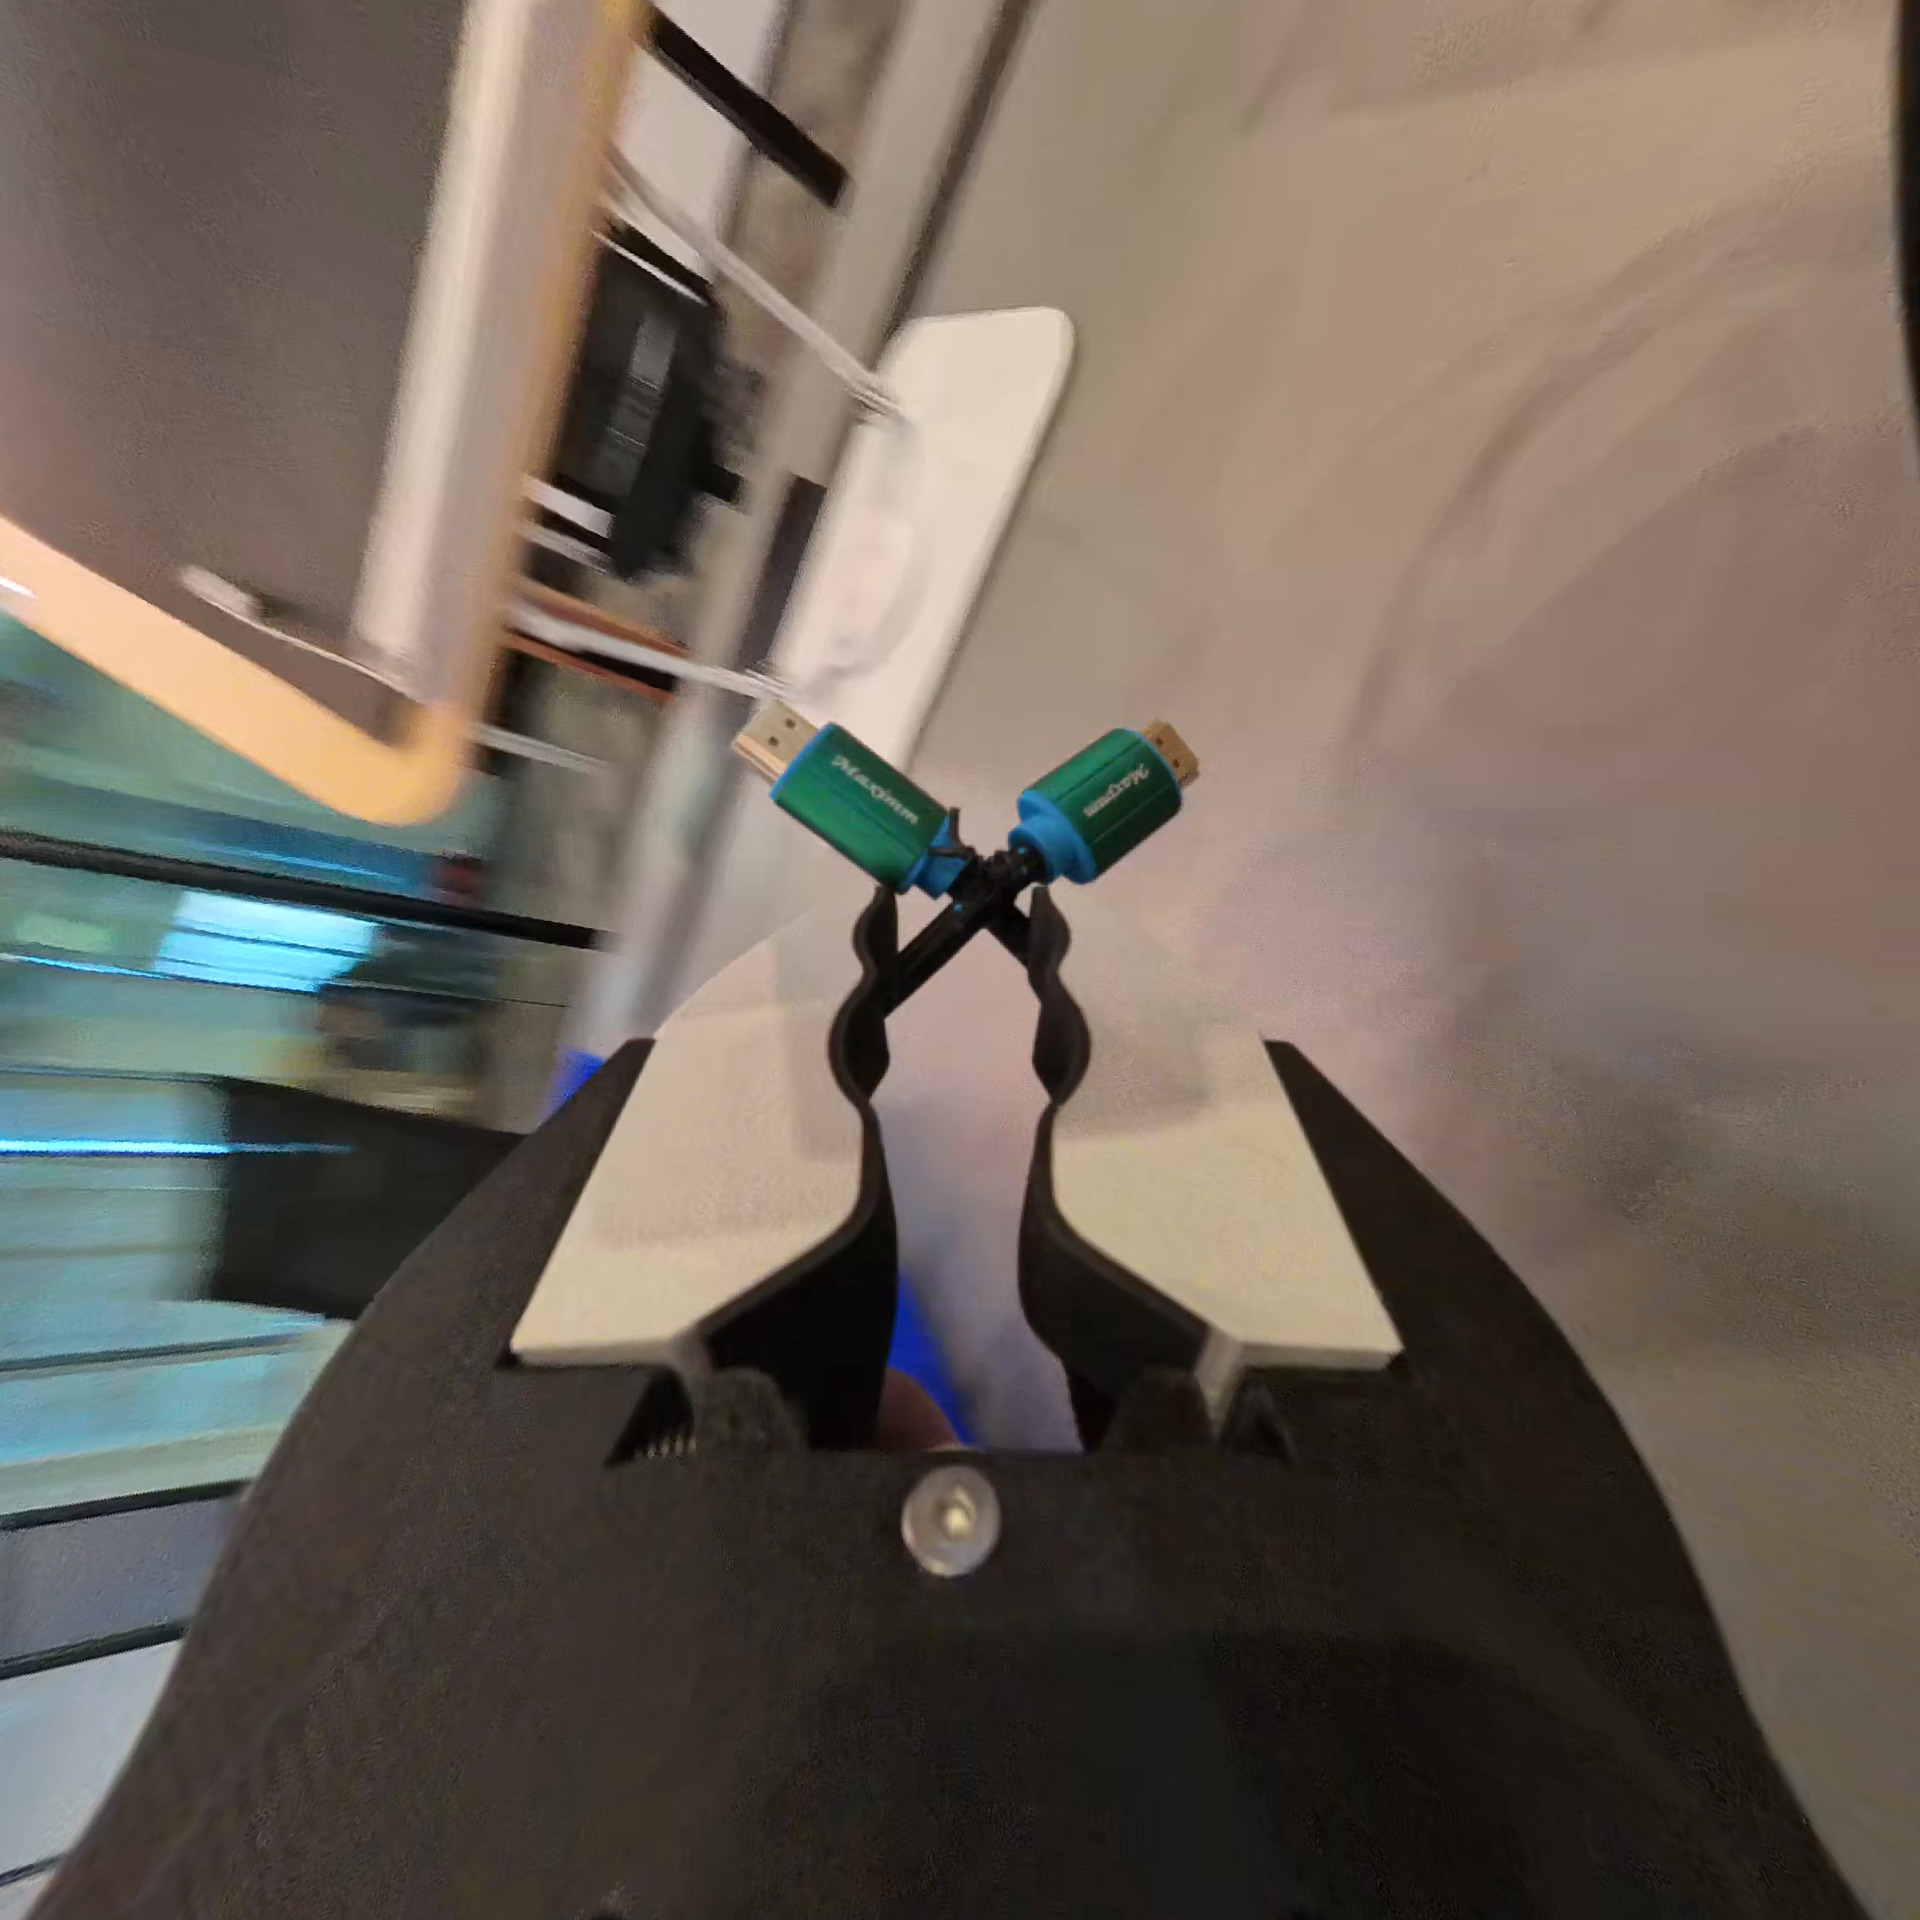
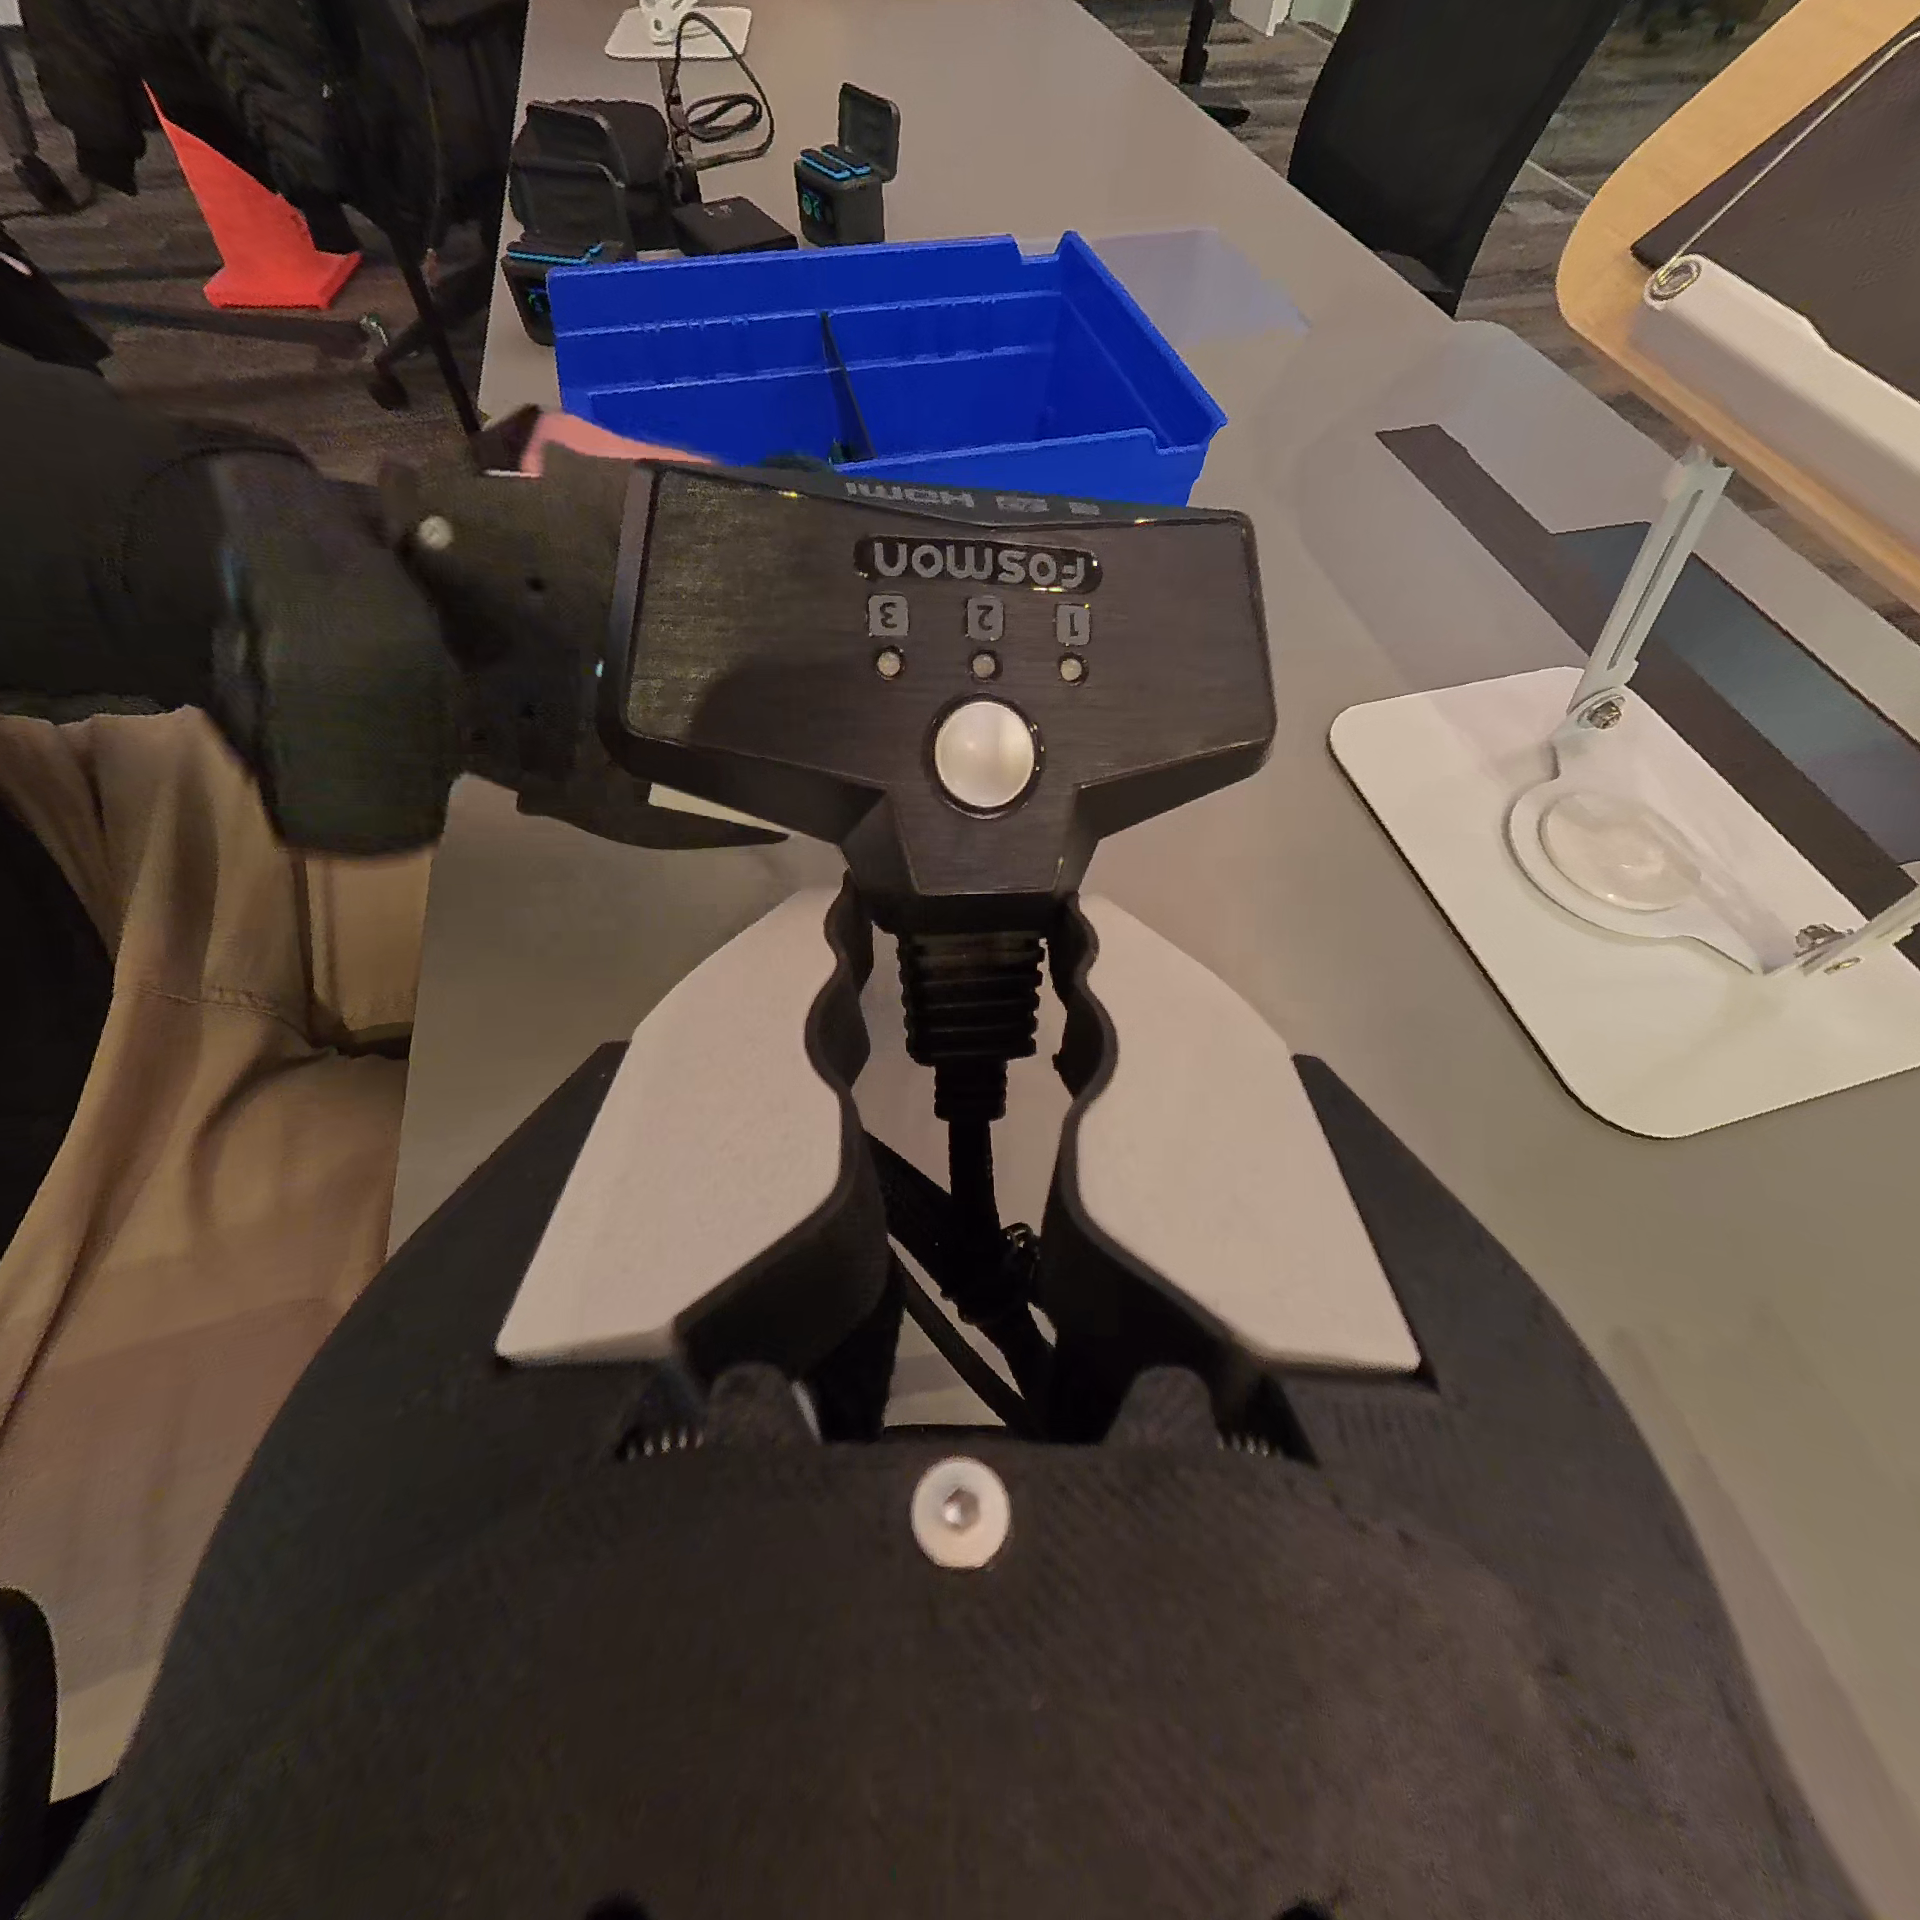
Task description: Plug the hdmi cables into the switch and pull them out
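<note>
While the right tool [image 2: 961, 940] clamps the switch [image 2: 945, 665] neck, ports facing away, the left tool [image 1: 961, 914] pinches two crossed cables [image 1: 961, 883], plugs splayed apart.

Beyond the right gripper's fingertips a blue divided bin [image 2: 883, 364] sits on the grey table [image 2: 1351, 1299], with several black cases [image 2: 847, 166] and a coiled cable [image 2: 717, 99] farther off behind it. Up and to the left of the tips, an orange cone [image 2: 249, 223] stands on the floor. To the right is a white stand base [image 2: 1621, 894] carrying a wood-edged board [image 2: 1704, 281]; the left wrist view, badly smeared, probably shows that same stand [image 1: 935, 520].
</note>
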The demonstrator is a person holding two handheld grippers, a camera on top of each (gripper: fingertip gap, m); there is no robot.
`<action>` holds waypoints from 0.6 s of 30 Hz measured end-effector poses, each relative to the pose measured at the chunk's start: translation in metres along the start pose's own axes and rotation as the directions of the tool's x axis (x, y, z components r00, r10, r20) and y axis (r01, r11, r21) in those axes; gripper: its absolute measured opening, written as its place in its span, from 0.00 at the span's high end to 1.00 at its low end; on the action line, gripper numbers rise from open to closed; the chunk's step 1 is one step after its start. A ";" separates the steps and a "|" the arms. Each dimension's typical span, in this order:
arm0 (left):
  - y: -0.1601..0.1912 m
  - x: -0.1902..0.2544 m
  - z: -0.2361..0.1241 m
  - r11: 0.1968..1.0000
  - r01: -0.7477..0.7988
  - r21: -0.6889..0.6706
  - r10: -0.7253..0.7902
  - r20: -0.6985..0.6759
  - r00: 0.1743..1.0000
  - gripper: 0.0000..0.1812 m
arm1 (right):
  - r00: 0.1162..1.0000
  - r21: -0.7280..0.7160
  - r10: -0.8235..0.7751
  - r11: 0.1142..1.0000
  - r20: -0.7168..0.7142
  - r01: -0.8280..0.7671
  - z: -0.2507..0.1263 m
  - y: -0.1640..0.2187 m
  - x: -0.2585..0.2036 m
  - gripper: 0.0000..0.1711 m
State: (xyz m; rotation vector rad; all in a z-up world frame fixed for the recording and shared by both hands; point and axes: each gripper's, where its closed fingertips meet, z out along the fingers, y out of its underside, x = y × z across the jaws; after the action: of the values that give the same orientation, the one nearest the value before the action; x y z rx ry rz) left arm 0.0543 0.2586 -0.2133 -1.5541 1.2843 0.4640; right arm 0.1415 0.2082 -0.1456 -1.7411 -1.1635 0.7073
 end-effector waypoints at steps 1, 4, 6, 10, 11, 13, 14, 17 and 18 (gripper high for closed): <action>-0.005 -0.008 -0.002 0.994 -0.108 0.001 0.107 0.077 0.991 0.87 | 1.000 0.002 0.001 1.000 -0.004 -0.001 -0.001 0.000 0.001 0.81; 0.001 0.009 0.005 0.943 -0.329 -0.058 0.333 0.101 0.937 0.87 | 1.000 0.007 0.005 1.000 -0.012 -0.005 -0.004 -0.001 0.003 0.81; 0.003 0.033 0.006 0.902 -0.431 -0.023 0.431 0.088 0.898 0.86 | 1.000 0.010 0.006 1.000 -0.016 -0.006 -0.006 -0.001 0.003 0.81; -0.002 0.064 -0.007 0.877 -0.477 0.057 0.473 0.061 0.879 0.88 | 1.000 0.016 0.017 1.000 -0.022 -0.017 -0.009 0.001 0.006 0.81; 0.000 0.071 -0.010 0.897 -0.439 0.060 0.439 0.003 0.898 0.87 | 1.000 0.018 0.020 1.000 -0.021 -0.020 -0.009 0.002 0.007 0.81; 0.009 0.084 -0.012 0.901 -0.432 0.037 0.433 -0.082 0.898 0.85 | 1.000 0.018 0.023 1.000 -0.019 -0.023 -0.009 0.002 0.007 0.81; 0.013 0.090 -0.014 0.898 -0.438 0.031 0.439 -0.116 0.891 0.84 | 1.000 0.015 0.022 1.000 -0.018 -0.022 -0.009 0.002 0.006 0.81; 0.008 0.097 -0.024 0.906 -0.419 0.056 0.422 -0.172 0.890 0.83 | 1.000 0.009 0.020 1.000 -0.018 -0.019 -0.008 0.002 0.006 0.81; 0.006 0.098 -0.027 0.921 -0.384 0.063 0.389 -0.203 0.899 0.82 | 1.000 0.009 0.020 1.000 -0.018 -0.020 -0.008 0.002 0.006 0.81</action>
State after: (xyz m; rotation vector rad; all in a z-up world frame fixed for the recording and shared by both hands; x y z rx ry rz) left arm 0.0761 0.1871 -0.2829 -1.3559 1.7737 0.5413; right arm 0.1517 0.2098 -0.1441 -1.7505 -1.1306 0.7065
